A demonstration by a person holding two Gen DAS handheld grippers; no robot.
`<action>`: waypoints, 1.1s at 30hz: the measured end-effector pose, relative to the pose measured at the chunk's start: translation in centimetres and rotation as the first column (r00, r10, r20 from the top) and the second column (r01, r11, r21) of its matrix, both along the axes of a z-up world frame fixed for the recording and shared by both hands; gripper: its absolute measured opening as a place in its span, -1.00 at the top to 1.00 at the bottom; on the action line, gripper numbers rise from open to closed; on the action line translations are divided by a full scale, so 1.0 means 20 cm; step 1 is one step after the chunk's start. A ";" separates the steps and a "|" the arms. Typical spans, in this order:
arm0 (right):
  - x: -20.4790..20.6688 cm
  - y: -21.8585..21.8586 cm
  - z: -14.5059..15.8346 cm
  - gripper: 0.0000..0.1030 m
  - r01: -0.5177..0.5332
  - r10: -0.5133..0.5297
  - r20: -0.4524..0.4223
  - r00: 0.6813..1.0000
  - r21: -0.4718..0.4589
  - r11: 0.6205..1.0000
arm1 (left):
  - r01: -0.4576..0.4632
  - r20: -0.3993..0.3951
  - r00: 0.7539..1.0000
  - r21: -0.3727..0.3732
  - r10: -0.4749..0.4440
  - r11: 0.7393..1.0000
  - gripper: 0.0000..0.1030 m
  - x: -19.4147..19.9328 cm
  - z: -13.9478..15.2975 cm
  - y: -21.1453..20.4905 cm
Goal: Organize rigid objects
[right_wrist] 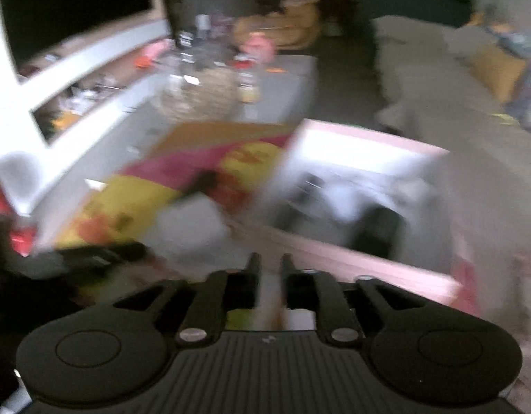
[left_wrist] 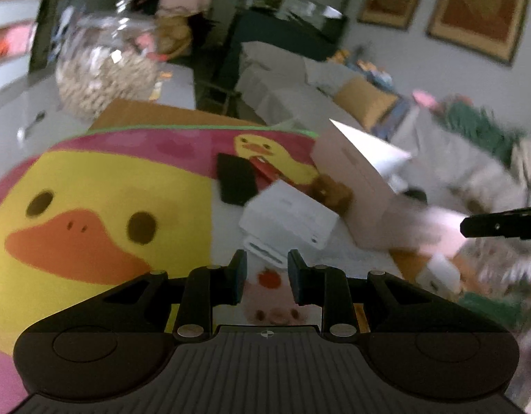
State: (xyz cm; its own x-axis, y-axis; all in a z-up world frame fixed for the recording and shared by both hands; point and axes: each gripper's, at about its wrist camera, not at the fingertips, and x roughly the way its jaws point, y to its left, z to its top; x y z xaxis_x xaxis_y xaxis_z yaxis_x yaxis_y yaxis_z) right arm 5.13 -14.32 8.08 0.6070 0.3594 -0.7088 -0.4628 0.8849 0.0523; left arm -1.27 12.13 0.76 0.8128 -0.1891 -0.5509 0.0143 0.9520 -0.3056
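The left gripper [left_wrist: 267, 269] hovers over the duck-print mat [left_wrist: 103, 186], jaws narrow with nothing between them. Just beyond lie white boxes [left_wrist: 289, 220], a black case [left_wrist: 236, 179] and a brown toy [left_wrist: 329, 189], with the pink bin [left_wrist: 355, 179] to their right. The right gripper [right_wrist: 268, 269], badly blurred, has a narrow gap and holds nothing, near the pink bin [right_wrist: 362, 186].

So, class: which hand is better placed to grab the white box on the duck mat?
Left, probably: its open tongs point straight at the white box, close ahead; the right tongs face the pink box.
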 end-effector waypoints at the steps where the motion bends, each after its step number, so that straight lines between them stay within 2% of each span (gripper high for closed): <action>1: -0.02 -0.05 -0.03 0.00 0.042 -0.042 0.016 0.999 -0.008 0.999 | 0.013 -0.010 1.000 0.022 -0.013 1.000 0.45 0.00 0.01 -0.03; 2: -0.04 -0.09 -0.07 -0.19 0.071 -0.070 0.020 0.997 -0.007 0.997 | 0.032 -0.020 0.999 0.034 -0.032 0.999 0.45 0.00 0.03 -0.06; 5: -0.09 -0.18 -0.16 -0.20 0.114 -0.114 0.016 0.993 -0.030 0.993 | 0.141 -0.034 0.990 0.056 -0.139 0.988 0.45 -0.01 0.07 -0.19; 9: -0.15 -0.25 -0.24 -0.20 0.182 -0.180 0.039 0.983 -0.058 0.982 | 0.298 -0.021 0.954 0.154 -0.298 0.942 0.42 -0.04 0.13 -0.39; 11: -0.19 -0.31 -0.25 -0.24 0.221 -0.219 0.057 0.974 -0.046 0.974 | 0.325 -0.022 0.944 0.206 -0.328 0.923 0.36 -0.04 0.15 -0.45; 13: -0.21 -0.35 -0.28 -0.32 0.239 -0.237 0.056 0.970 -0.025 0.971 | 0.289 -0.028 0.956 0.243 -0.291 0.926 0.36 -0.02 0.16 -0.46; 15: -0.20 -0.35 -0.30 -0.33 0.239 -0.238 0.044 0.970 -0.014 0.971 | 0.205 -0.020 0.978 0.280 -0.208 0.938 0.37 0.02 0.18 -0.43; 18: -0.22 -0.37 -0.33 -0.33 0.224 -0.224 0.021 0.974 -0.006 0.974 | 0.111 -0.013 0.994 0.334 -0.113 0.936 0.42 0.10 0.20 -0.35; 20: -0.21 -0.35 -0.37 -0.38 0.213 -0.213 0.011 0.977 -0.008 0.977 | 0.121 -0.053 0.993 0.345 -0.110 0.931 0.42 0.17 0.19 -0.31; 23: -0.21 -0.32 -0.38 -0.50 0.204 -0.203 0.034 0.979 -0.023 0.979 | 0.182 -0.108 0.982 0.369 -0.153 0.911 0.40 0.25 0.15 -0.35; 25: -0.21 -0.30 -0.40 -0.56 0.197 -0.196 0.041 0.980 -0.035 0.980 | 0.215 -0.099 0.976 0.410 -0.192 0.886 0.32 0.25 0.12 -0.38; 27: -0.22 -0.30 -0.40 -0.62 0.194 -0.192 0.046 0.980 -0.031 0.981 | 0.249 -0.104 0.968 0.430 -0.226 0.868 0.05 0.25 0.11 -0.41; 30: -0.21 -0.30 -0.42 -0.71 0.200 -0.199 0.046 0.979 -0.015 0.980 | 0.279 -0.106 0.960 0.414 -0.259 0.866 -0.32 0.24 0.09 -0.44; 32: -0.21 -0.29 -0.42 -0.78 0.196 -0.195 0.045 0.980 -0.011 0.981 | 0.301 -0.107 0.953 0.421 -0.283 0.856 -0.42 0.24 0.08 -0.46; 33: -0.21 -0.29 -0.42 -0.78 0.194 -0.193 0.045 0.980 -0.012 0.981 | 0.305 -0.105 0.952 0.423 -0.288 0.853 -0.41 0.24 0.08 -0.46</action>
